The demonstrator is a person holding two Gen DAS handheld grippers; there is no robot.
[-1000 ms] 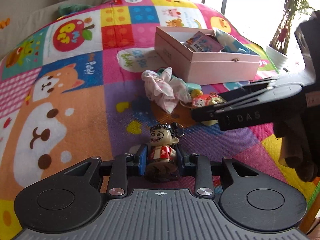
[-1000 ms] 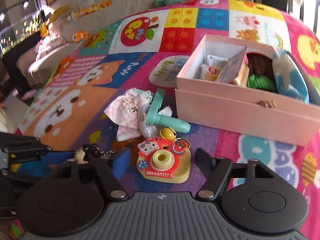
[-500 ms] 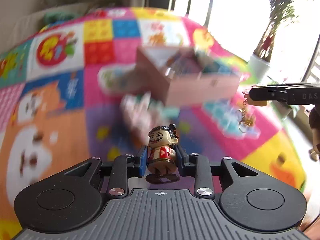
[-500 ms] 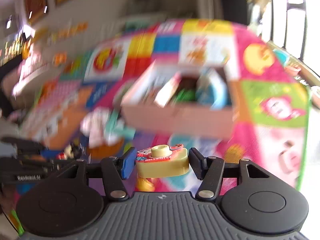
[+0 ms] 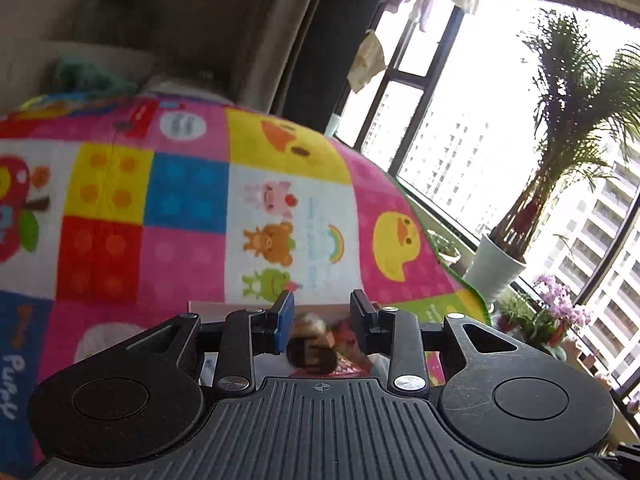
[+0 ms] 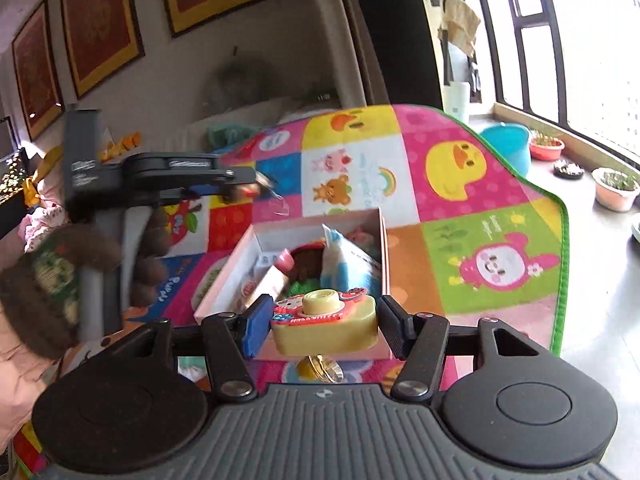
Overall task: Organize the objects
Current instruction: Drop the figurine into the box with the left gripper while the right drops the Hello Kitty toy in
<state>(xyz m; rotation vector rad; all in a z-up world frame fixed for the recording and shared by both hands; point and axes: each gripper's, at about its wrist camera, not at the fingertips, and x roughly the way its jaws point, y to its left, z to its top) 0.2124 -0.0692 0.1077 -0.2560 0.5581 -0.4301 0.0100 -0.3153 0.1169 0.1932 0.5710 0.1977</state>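
My left gripper [image 5: 324,320] is shut on a small grinning figurine keychain [image 5: 314,350], blurred and tilted between the blue pads. Just behind the fingers shows the pink box's rim [image 5: 224,303]. In the right wrist view the left gripper [image 6: 244,184] hangs above the far left of the pink box [image 6: 224,280], with the figurine [image 6: 256,189] at its tips. My right gripper [image 6: 322,322] is shut on a yellow toy camera [image 6: 324,322], held over the box's near wall, and a small bell [image 6: 318,368] dangles beneath it. The box holds a tube, a blue-white pack and other items.
The colourful play mat [image 6: 460,240] ends in a green edge at the right, with bare floor beyond. A blue bucket [image 6: 506,144] and flower pots [image 6: 616,190] stand by the window. A potted palm [image 5: 500,268] stands past the mat. A hand in a fuzzy brown glove [image 6: 52,280] holds the left gripper.
Both grippers lifted their toys off the mat and travelled to the pink box. The left one swung far over to it, and the box now sits right under both.
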